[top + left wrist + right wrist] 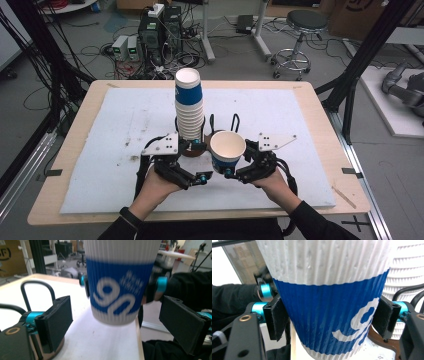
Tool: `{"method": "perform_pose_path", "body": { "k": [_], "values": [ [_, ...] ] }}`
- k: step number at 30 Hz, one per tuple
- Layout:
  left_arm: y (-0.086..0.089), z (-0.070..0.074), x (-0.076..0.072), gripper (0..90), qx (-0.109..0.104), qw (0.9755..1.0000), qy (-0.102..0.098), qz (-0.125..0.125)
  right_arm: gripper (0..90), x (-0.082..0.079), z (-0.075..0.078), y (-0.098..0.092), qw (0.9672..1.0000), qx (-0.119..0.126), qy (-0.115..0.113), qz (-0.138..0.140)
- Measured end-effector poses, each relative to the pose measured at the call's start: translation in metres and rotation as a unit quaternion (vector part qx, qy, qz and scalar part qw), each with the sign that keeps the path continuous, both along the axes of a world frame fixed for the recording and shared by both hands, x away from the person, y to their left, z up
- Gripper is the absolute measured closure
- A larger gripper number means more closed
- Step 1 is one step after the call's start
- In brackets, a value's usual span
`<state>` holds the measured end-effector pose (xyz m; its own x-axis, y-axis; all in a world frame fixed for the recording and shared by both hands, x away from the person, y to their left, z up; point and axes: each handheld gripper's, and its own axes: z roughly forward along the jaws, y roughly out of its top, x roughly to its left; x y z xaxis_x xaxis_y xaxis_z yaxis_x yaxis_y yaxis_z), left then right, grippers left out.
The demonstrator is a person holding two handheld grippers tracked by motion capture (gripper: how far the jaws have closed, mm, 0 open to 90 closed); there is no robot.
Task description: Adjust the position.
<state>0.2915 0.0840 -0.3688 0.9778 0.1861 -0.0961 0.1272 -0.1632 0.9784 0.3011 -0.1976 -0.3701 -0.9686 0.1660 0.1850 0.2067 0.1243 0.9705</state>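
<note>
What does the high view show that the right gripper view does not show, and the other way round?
The high view alone gives the top of the tall stack of cups, the open mouth of the single cup, the white mat, the left gripper with its jaws open, and both of the person's hands.

The right gripper view alone gives the close detail: the black pads of the right gripper pressing both sides of the cup's blue band.

Both show the single cup held by the right gripper, with the stack just behind it.

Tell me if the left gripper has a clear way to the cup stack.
Probably yes. The left gripper is open and holds nothing, and the stack stands just beyond it; the single cup sits in the right gripper, off to the side.
</note>
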Motion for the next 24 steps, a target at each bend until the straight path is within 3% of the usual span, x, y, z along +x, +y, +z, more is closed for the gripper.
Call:
{"method": "perform_pose_path", "body": {
  "k": [6,15,24],
  "values": [
    [-0.014,-0.010,-0.001,11.5,0.013,0.9999,0.010,-0.005,25.6,-0.001,0.001,0.000,1.0000,0.005,0.000,0.000],
    [-0.028,-0.017,-0.002,12.9,0.010,0.9999,0.010,-0.005,25.6,-0.005,-0.001,0.007,1.0000,0.004,-0.001,0.008],
    [-0.029,-0.019,-0.003,30.1,0.004,0.9999,0.007,-0.014,25.6,-0.008,-0.004,0.011,0.9999,0.000,0.000,0.014]
  ]
}}
